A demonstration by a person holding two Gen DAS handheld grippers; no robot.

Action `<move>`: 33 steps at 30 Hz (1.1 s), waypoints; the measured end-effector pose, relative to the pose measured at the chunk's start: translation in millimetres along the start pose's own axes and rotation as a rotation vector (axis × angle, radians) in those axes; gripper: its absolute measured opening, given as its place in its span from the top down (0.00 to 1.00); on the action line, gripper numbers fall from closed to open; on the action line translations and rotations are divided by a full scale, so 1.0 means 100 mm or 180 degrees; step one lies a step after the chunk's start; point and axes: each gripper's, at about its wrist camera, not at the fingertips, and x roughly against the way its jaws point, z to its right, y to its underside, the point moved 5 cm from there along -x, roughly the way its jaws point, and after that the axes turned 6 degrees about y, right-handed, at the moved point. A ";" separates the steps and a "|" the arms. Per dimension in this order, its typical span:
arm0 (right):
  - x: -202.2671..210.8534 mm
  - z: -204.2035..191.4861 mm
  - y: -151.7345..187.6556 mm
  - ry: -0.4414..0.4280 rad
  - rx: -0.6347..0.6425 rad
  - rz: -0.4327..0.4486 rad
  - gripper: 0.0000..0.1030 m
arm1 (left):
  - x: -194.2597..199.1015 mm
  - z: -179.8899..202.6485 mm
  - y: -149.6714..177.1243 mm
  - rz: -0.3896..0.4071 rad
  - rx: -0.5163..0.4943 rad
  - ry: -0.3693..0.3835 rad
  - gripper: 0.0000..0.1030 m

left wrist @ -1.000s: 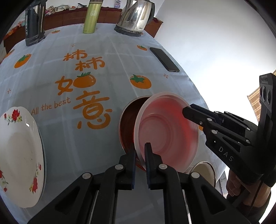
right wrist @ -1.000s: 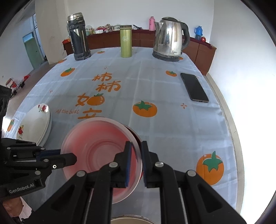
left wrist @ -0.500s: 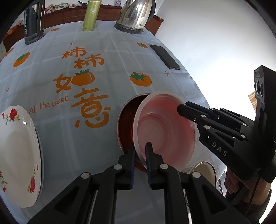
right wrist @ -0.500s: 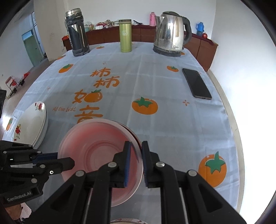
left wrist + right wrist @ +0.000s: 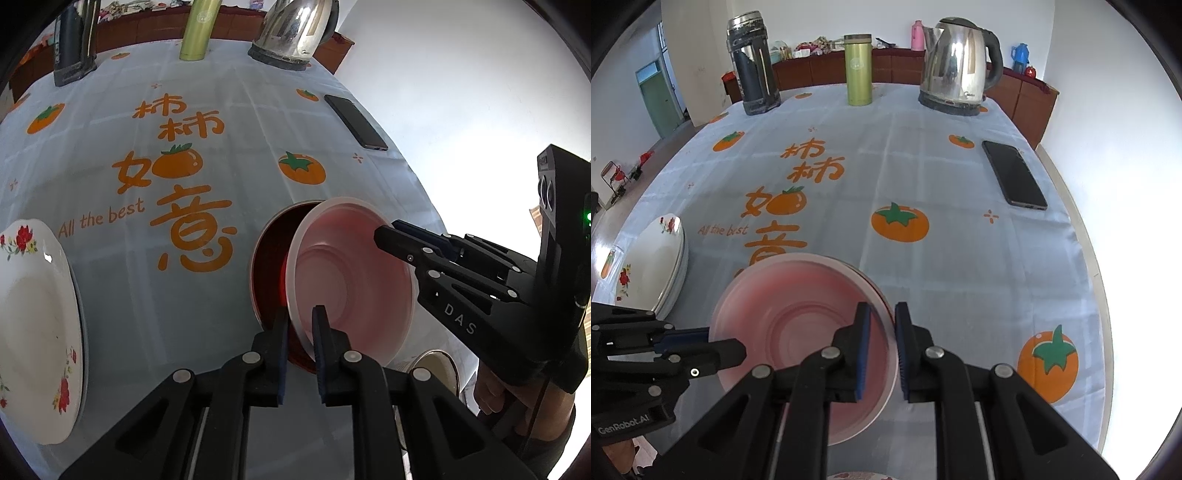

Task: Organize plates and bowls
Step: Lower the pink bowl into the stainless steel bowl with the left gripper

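Bowl [image 5: 354,273] action right at the near edge of the tabletop [image 5: 229,110]: it's a translucent pinkish plastic one, tilted, and both grippers have hold of it. Left gripper [image 5: 300,314] is pinched narrow on the near rim, one finger inside and one outside. Right gripper [image 5: 882,314] has its blue pads clamped on the opposite rim the same way, jaws narrow. In the left wrist view you can see the right gripper coming in from the side, its tips over the far rim.

Under the pink bowl sits a dark red bowl [image 5: 271,258], showing on the left side, and the pink one looks partly nested in it, though I can't tell if they actually touch. A small metal-rimmed dish [image 5: 437,369] peeks out just beside them at the tabletop edge.

Off to the left, well apart from the bowls, a stack of white plates [image 5: 653,269] with red flower prints.

Far end of the tabletop has a steel kettle [image 5: 958,66], green flask [image 5: 857,70] and a dark thermos [image 5: 751,62], all upright. Black phone [image 5: 1014,175] lies flat near the right edge. Cloth has orange persimmons and "All the best" printed on it.
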 end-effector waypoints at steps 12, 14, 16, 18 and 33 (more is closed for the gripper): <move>-0.01 -0.01 0.00 0.0026 0.0025 -0.0013 0.87 | 0.02 -0.03 0.04 0.0113 0.0070 0.0096 0.85; -0.03 -0.02 0.00 0.0027 0.0018 -0.0021 0.86 | 0.04 -0.02 0.04 0.0156 0.0052 0.0096 0.84; -0.05 -0.02 0.00 0.0037 0.0020 -0.0030 0.86 | 0.07 0.00 0.05 0.0202 0.0007 0.0073 0.84; -0.06 -0.02 0.01 0.0070 0.0033 -0.0033 0.87 | 0.10 0.02 0.06 0.0238 -0.0055 0.0041 0.84; -0.04 0.00 -0.02 0.0109 -0.0002 0.0000 0.87 | 0.23 0.06 0.06 0.0438 -0.0210 -0.0037 0.79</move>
